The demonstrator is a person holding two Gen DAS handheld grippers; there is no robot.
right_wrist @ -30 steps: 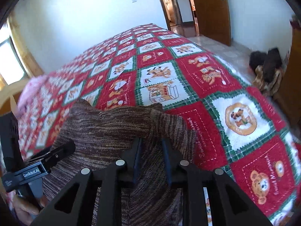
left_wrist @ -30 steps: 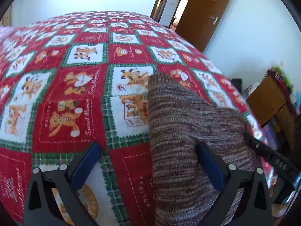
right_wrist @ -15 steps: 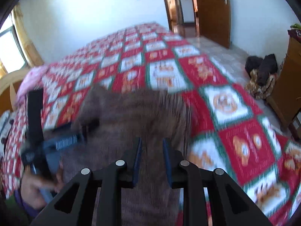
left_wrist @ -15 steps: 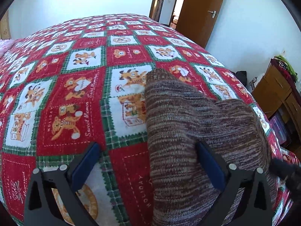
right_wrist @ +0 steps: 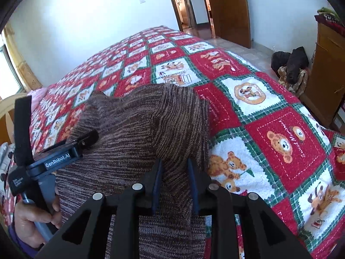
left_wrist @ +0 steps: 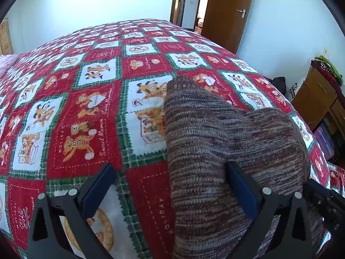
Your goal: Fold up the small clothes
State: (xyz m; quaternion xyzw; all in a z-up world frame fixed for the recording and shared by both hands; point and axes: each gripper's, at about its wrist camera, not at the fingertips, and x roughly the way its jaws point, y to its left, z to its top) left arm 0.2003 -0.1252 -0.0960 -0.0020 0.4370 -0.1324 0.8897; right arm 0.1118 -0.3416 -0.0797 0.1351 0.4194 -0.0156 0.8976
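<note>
A brown marled knit garment (left_wrist: 215, 142) lies on the red and white patchwork bedspread (left_wrist: 86, 108). My left gripper (left_wrist: 170, 185) is open, its fingers wide apart over the garment's near left edge; the right finger (left_wrist: 241, 187) rests on the knit. In the right wrist view the garment (right_wrist: 140, 125) is lifted into a hump. My right gripper (right_wrist: 174, 172) is shut on a fold of its near edge. The left gripper (right_wrist: 64, 151) and the hand holding it show at the left of that view.
The bedspread (right_wrist: 269, 118) runs far back to a white wall. A wooden door (left_wrist: 224, 10) stands open at the back right. A wooden cabinet (right_wrist: 323, 69) and dark bags (right_wrist: 289, 64) on the floor are off the bed's right side.
My right gripper has lifted and pulled the garment's edge toward me, still shut on it. The left gripper stays open at the garment's left side, shifted slightly.
</note>
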